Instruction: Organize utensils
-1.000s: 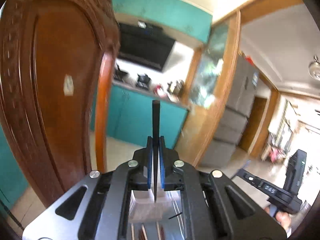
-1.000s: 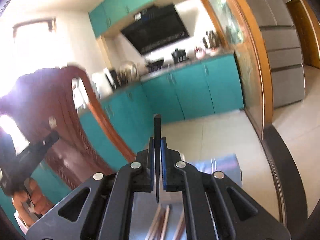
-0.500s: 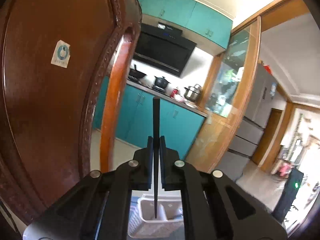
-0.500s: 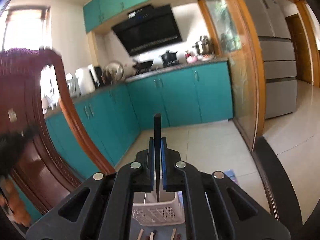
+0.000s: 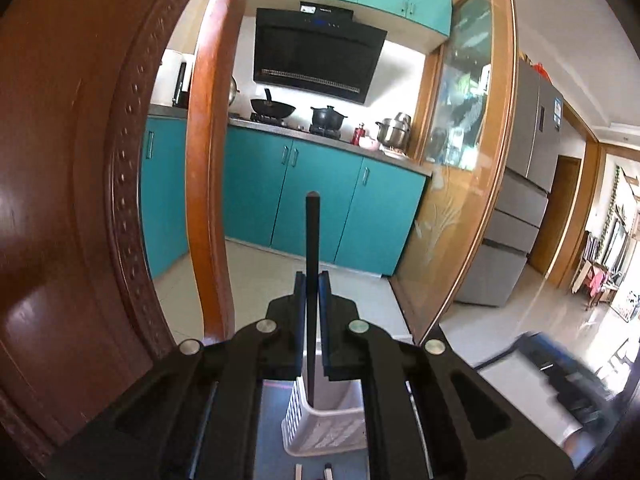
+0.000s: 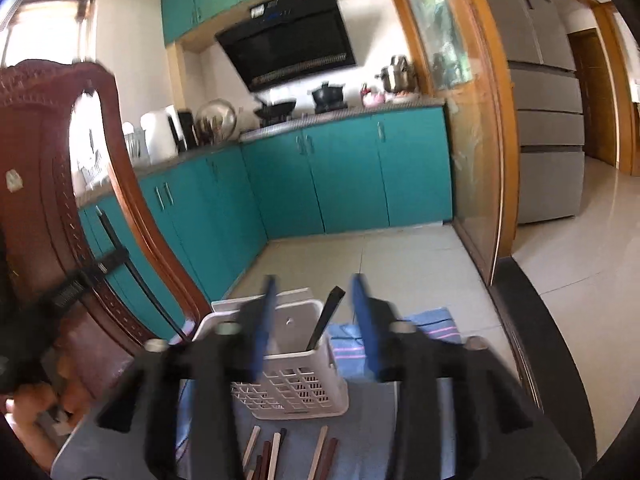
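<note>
My left gripper (image 5: 311, 286) is shut on a black chopstick (image 5: 311, 248) that stands upright, its lower tip over the white slotted utensil basket (image 5: 320, 436). My right gripper (image 6: 314, 296) is open and empty just above the same basket (image 6: 296, 392). A black chopstick (image 6: 326, 320) leans inside the basket between the right jaws. Several loose chopsticks (image 6: 276, 452) lie on the table in front of the basket. In the right wrist view the left gripper (image 6: 100, 268) with its chopstick shows at the far left.
A carved wooden chair back (image 5: 80, 184) stands close on the left. A blue striped cloth (image 6: 424, 328) lies under and behind the basket on the grey table (image 6: 420, 432). Teal kitchen cabinets (image 5: 320, 208), a glass partition (image 5: 460, 200) and tiled floor lie beyond.
My right gripper has opened and let its black chopstick drop into the basket. My left gripper has swung right and tilted down, still holding its chopstick.
</note>
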`<state>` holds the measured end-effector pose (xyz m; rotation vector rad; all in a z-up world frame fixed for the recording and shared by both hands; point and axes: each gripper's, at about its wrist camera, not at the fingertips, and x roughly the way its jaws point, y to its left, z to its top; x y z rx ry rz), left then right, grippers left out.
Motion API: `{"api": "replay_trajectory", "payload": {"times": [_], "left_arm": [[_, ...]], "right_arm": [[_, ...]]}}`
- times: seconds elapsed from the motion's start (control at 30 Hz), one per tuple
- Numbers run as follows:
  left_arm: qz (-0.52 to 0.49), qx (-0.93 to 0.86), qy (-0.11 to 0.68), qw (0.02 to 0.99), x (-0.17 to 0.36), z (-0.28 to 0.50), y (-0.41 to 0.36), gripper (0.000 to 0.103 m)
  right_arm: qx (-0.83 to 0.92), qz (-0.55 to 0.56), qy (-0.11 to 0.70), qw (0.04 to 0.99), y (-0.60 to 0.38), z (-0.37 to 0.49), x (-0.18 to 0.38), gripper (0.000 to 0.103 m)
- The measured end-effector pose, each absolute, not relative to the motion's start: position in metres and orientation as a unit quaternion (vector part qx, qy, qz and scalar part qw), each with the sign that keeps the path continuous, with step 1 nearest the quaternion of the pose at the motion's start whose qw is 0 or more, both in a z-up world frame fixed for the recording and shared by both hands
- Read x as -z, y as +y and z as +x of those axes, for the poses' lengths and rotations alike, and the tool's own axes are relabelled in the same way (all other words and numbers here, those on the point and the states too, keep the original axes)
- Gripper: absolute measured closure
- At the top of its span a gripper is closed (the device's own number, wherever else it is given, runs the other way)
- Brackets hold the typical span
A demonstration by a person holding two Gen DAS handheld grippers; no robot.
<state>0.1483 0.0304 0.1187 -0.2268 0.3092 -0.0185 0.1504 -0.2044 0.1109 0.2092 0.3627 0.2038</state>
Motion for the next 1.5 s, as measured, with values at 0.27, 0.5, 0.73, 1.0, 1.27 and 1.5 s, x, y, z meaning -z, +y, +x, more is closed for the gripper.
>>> {"api": "replay_trajectory", "payload": {"times": [0.27, 0.5, 0.73, 1.0, 1.27, 1.5], "left_arm": [[-0.097, 0.012, 0.16, 0.982, -0.105, 0.145, 0.025, 0.096], [-0.123, 0.01, 0.144, 0.982, -0.086, 0.108, 0.042, 0.089], [-0.144, -0.012, 0.242, 0.959, -0.032, 0.095, 0.053, 0.074], [-0.087, -0.05, 0.409, 0.907, 0.031, 0.127, 0.038, 0.058], [-0.067, -0.051, 0.432, 0.898, 0.044, 0.129, 0.032, 0.042], [-0.053, -0.05, 0.445, 0.893, 0.053, 0.124, 0.033, 0.037]], "right_arm": [[-0.08, 0.183, 0.153, 0.968, -0.255, 0.103, -0.073, 0.058], [-0.069, 0.134, 0.329, 0.932, -0.23, 0.144, -0.021, 0.058], [-0.083, 0.077, 0.466, 0.878, -0.181, 0.165, 0.041, 0.058], [-0.067, 0.026, 0.518, 0.853, -0.154, 0.163, 0.081, 0.059], [-0.043, -0.029, 0.5, 0.864, -0.134, 0.155, 0.085, 0.07], [-0.04, -0.007, 0.507, 0.861, -0.141, 0.148, 0.082, 0.093]]}}
